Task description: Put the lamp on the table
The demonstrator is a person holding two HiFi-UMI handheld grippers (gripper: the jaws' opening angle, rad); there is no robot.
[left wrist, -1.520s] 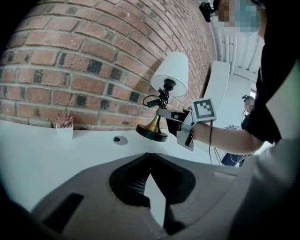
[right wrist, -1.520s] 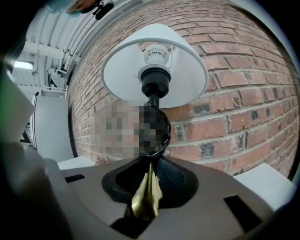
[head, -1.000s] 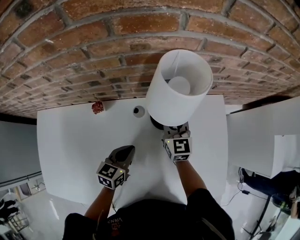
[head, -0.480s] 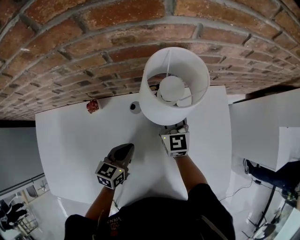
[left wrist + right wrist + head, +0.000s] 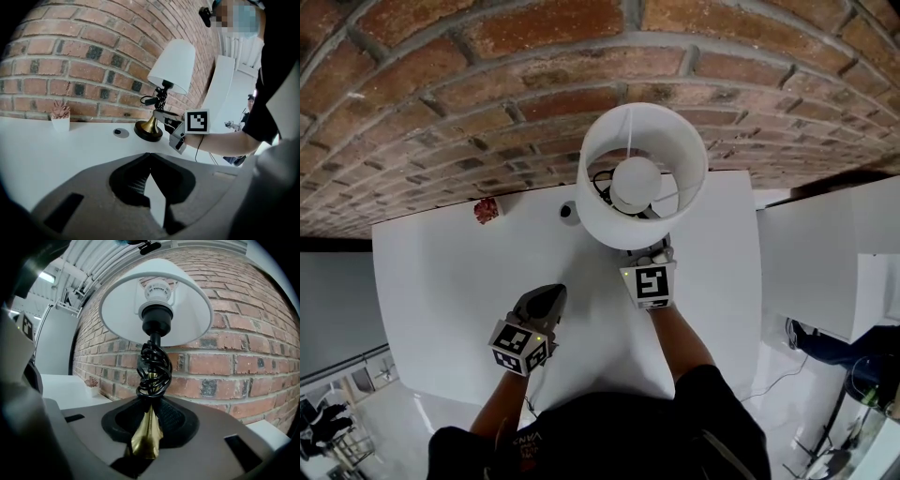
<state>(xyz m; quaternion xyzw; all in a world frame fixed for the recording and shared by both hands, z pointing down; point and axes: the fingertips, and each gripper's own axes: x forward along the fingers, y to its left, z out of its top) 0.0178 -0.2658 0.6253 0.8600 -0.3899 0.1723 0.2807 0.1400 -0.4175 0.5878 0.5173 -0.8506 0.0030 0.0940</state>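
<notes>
The lamp point(image 5: 642, 187) stands upright on the white table point(image 5: 441, 281) by the brick wall point(image 5: 487, 94), its brass stem point(image 5: 147, 437) gripped by the right gripper point(image 5: 651, 255), jaws just eased wider, while the left gripper point(image 5: 547, 300) rests apart, jaws together, empty.

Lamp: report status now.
Right tool clamped on lamp stem; left tool shut, empty. Lamp upright on table. Potted plant and grommet nearby, not touching.

The lamp point(image 5: 643, 176) has tilted upright (bulb point(image 5: 635, 182) now centred).
</notes>
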